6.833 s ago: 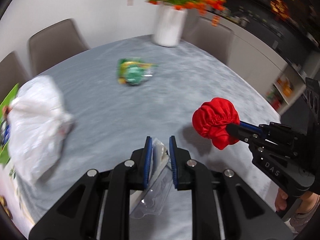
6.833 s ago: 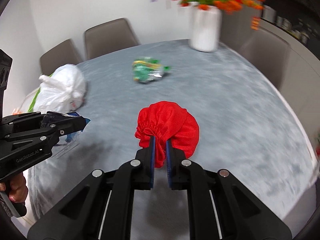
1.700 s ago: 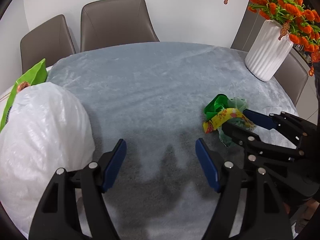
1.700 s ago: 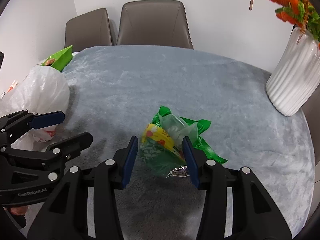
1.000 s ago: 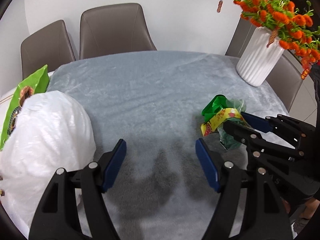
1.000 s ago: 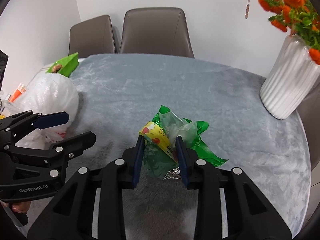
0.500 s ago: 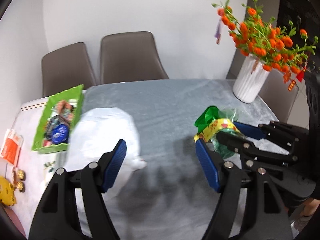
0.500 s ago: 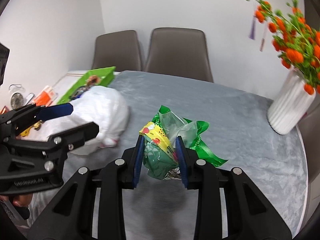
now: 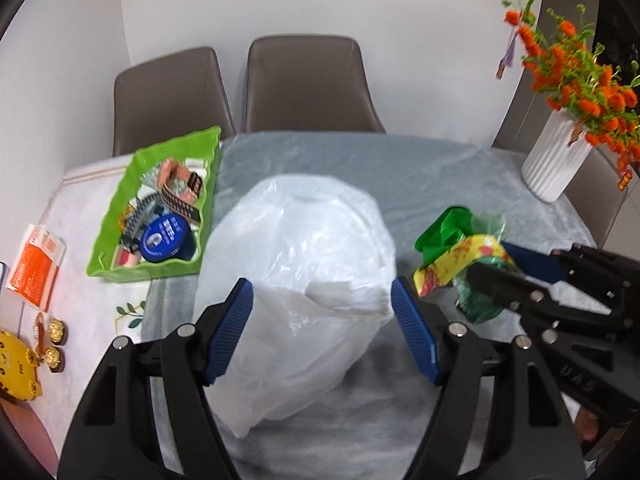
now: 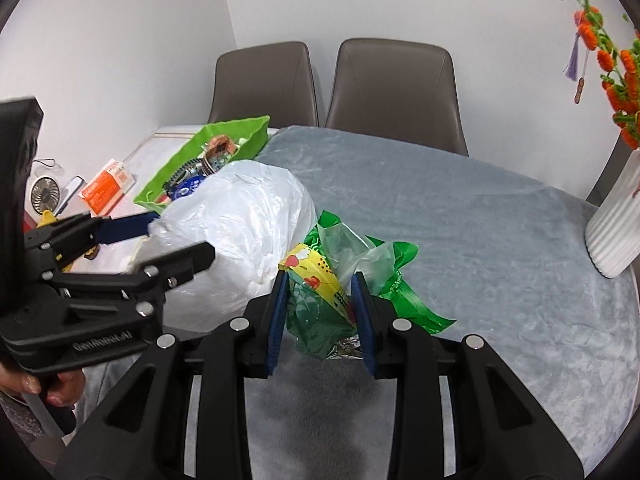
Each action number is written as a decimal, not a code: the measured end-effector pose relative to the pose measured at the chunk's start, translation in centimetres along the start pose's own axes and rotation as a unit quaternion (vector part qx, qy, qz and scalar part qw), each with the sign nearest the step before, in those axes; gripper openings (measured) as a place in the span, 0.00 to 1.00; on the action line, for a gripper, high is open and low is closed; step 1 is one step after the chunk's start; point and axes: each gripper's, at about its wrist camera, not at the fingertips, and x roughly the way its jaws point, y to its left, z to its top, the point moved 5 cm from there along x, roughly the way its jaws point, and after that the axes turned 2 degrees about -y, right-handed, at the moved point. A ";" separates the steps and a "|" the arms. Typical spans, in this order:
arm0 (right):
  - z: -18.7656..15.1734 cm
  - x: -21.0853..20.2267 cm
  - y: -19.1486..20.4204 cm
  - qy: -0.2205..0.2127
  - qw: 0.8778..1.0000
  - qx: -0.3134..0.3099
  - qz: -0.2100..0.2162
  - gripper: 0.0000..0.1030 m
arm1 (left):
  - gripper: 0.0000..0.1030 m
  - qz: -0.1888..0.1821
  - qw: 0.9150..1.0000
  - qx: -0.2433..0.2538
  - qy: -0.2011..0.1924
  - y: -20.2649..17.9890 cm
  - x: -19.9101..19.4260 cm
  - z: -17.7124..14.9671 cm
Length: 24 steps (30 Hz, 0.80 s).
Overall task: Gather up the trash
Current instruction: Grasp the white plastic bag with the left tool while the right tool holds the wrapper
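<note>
A white plastic trash bag [image 9: 304,276] lies on the grey table cover [image 9: 432,168]; it also shows in the right wrist view [image 10: 240,232]. My left gripper [image 9: 320,316] is wide open, its fingers on either side of the bag's near end. My right gripper [image 10: 320,312] is shut on a crumpled green and yellow wrapper bundle [image 10: 332,280] and holds it above the table, just right of the bag. The bundle also shows in the left wrist view [image 9: 460,256].
A green tray [image 9: 160,204] with small items sits left of the bag. A white vase [image 9: 556,164] with orange flowers stands at the right. Two brown chairs [image 9: 308,84] stand behind the table. An orange packet [image 9: 36,268] and gold sweets lie far left.
Both grippers have moved left toward the white bag. The right gripper closed on the wrapper bundle and lifted it off the table. The left gripper stays open, now around the bag.
</note>
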 end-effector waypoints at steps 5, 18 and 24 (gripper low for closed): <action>0.2 1.7 -0.2 0.013 1.000 0.002 -0.004 0.29 | 0.70 0.004 1.000 0.008 0.004 0.2 2.1 -0.5; 0.6 3.7 0.3 0.024 1.000 0.000 -0.004 0.29 | 0.34 0.010 1.000 0.023 -0.015 0.6 2.4 0.3; 0.6 2.1 0.7 0.015 1.000 -0.005 -0.007 0.29 | 0.27 0.007 1.000 0.020 -0.017 0.8 0.9 -0.1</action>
